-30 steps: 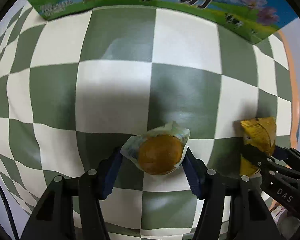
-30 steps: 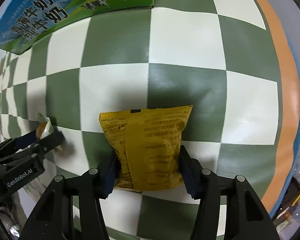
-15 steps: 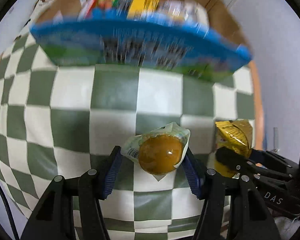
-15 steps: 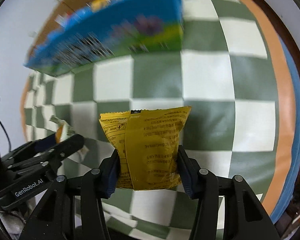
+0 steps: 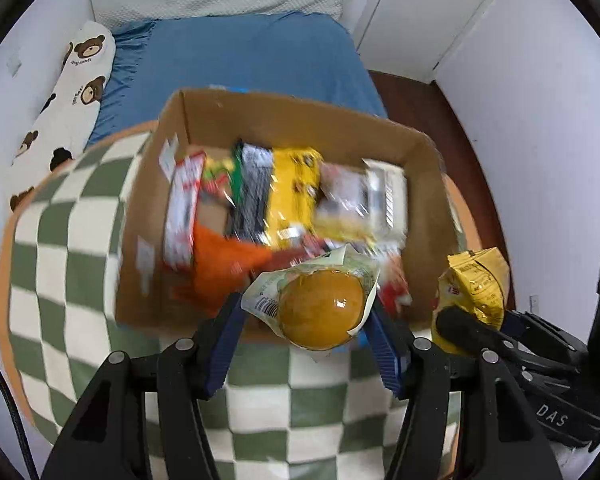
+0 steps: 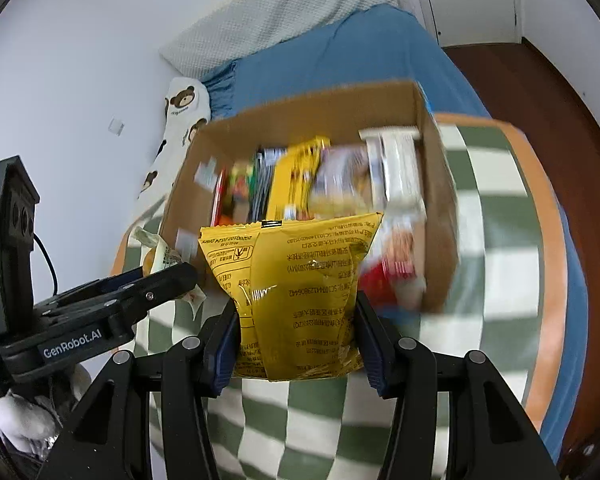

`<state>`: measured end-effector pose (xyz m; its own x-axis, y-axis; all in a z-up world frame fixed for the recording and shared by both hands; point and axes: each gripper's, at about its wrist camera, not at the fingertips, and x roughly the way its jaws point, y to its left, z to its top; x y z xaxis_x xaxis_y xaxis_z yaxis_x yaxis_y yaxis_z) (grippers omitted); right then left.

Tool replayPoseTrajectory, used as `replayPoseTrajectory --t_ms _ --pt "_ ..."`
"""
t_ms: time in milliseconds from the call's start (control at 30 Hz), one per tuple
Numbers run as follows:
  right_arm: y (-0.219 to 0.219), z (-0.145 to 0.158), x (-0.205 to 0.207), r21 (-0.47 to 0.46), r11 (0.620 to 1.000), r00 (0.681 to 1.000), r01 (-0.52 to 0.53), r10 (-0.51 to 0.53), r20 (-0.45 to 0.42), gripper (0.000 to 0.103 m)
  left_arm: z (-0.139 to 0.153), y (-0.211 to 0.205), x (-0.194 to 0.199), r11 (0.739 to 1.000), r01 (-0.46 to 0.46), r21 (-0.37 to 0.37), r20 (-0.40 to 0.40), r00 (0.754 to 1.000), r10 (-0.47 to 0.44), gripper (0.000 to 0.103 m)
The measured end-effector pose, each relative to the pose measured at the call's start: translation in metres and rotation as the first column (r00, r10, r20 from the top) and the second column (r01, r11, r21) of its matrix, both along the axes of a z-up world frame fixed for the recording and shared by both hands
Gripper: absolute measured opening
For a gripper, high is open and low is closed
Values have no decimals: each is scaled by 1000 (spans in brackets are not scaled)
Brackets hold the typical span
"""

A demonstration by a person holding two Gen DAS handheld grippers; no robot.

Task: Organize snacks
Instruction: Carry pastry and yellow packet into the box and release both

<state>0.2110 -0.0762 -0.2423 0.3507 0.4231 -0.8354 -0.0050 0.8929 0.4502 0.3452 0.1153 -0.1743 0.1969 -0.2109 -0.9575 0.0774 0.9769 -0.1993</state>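
My left gripper (image 5: 306, 320) is shut on a clear-wrapped round orange pastry (image 5: 320, 306), held in the air just before the near wall of an open cardboard box (image 5: 292, 116). My right gripper (image 6: 296, 320) is shut on a yellow snack bag (image 6: 296, 280), raised in front of the same cardboard box (image 6: 440, 200). The box is packed with several upright snack packets (image 5: 292, 192). In the left wrist view the right gripper (image 5: 472, 324) and its yellow bag (image 5: 476, 284) show at the right. The right wrist view shows the left gripper (image 6: 172, 276) at the left with the pastry wrapper (image 6: 160, 252).
The box stands on a green and white checked cloth (image 5: 60, 248) with an orange border. Behind it is a bed with a blue sheet (image 5: 240, 56), a bear-print pillow (image 5: 72, 80) and a white pillow. White walls, a door (image 5: 420, 12) and dark wood floor lie beyond.
Both grippers have risen from low over the checked cloth with their snacks. The views swung up from the box's printed side wall to its open top and the bed.
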Motion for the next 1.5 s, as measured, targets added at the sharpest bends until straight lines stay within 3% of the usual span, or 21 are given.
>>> replayPoseTrajectory --t_ms 267,567,600,667,700,733,833,1100,1300,1500 --pt "30 -37 90 -86 996 997 -14 7 -77 55 -53 4 79 997 2 75 -113 994 6 57" --pt "41 -98 134 -143 990 983 -9 -17 -183 55 -118 3 112 993 27 115 -243 970 2 60" --pt "41 -101 136 -146 989 982 -6 -22 -189 58 -121 3 112 992 24 122 -245 970 6 60" --pt "40 -108 139 -145 989 976 1 -32 -214 77 -125 4 112 993 22 114 -240 971 6 69" --pt "39 -109 139 -148 989 976 8 -40 -214 86 -126 4 112 994 22 112 -236 972 5 77" --pt "39 -108 139 -161 987 977 10 -43 -207 89 -127 4 112 993 20 113 -231 973 7 84" --pt "39 -109 139 -198 980 977 2 -45 -211 97 -126 3 109 992 19 123 -215 977 8 84" --pt "31 -91 127 -226 974 984 26 -65 -168 97 -103 2 91 991 -28 132 -133 990 45 84" --pt "25 -68 104 -248 968 990 41 -72 -119 97 -62 3 61 987 -69 148 -8 997 71 84" --pt "20 -31 65 -295 952 996 87 -89 8 98 -14 -3 20 982 -113 150 137 986 93 84"
